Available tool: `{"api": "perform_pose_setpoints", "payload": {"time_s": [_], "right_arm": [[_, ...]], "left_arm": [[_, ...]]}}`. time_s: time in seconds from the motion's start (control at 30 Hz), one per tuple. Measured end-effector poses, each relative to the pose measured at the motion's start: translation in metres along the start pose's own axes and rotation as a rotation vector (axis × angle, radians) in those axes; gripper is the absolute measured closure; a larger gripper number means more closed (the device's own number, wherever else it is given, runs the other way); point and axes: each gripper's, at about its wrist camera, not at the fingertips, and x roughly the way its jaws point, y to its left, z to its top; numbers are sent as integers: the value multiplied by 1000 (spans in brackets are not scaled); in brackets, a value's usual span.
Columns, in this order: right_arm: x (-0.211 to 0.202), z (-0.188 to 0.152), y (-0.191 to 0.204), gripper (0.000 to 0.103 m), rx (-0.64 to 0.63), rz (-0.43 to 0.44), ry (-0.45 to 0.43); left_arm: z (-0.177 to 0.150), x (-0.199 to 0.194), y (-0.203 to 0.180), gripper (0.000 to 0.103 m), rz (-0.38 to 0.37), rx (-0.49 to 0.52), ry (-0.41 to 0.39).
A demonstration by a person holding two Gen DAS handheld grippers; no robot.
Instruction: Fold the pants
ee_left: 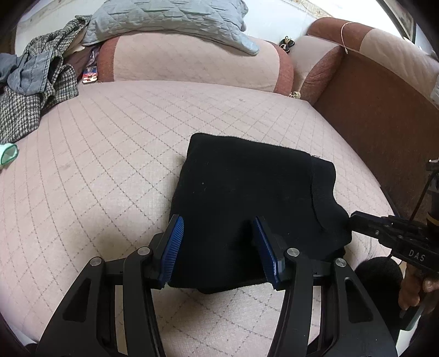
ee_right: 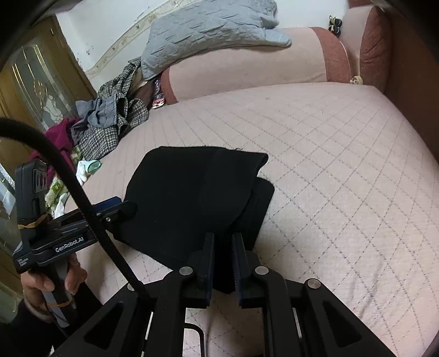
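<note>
Black pants (ee_left: 241, 192) lie folded into a compact block on the pink quilted sofa seat (ee_left: 109, 153). My left gripper (ee_left: 218, 228) is open, its blue pads on either side of the block's near edge. My right gripper (ee_right: 222, 247) is shut on the pants (ee_right: 192, 197) at their near right corner. The right gripper also shows in the left wrist view (ee_left: 356, 219), and the left gripper in the right wrist view (ee_right: 120, 208) at the block's left edge.
A pile of checked and grey clothes (ee_left: 30, 90) lies at the seat's back left. A grey quilted blanket (ee_left: 170, 22) drapes over the backrest. A brown armrest (ee_left: 384, 109) bounds the right side. A white-green object (ee_left: 8, 153) lies at the left.
</note>
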Motion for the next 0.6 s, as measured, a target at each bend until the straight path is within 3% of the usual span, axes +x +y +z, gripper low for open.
{"api": "perform_pose_setpoints", "payload": {"time_s": [0.2, 0.3, 0.37, 0.4, 0.6], "right_arm": [[1, 5, -3, 87, 46, 10, -9], [2, 12, -4, 76, 66, 18, -23], [4, 19, -4, 60, 68, 18, -36], [6, 23, -4, 58, 71, 15, -43], [29, 44, -13, 57, 108, 12, -40]], "left_arm": [[6, -3, -3, 51, 9, 17, -14], [12, -3, -2, 51, 10, 17, -23], [19, -1, 0, 51, 8, 15, -23], [22, 0, 0, 51, 7, 14, -22], [40, 13, 0, 51, 7, 6, -19]]}}
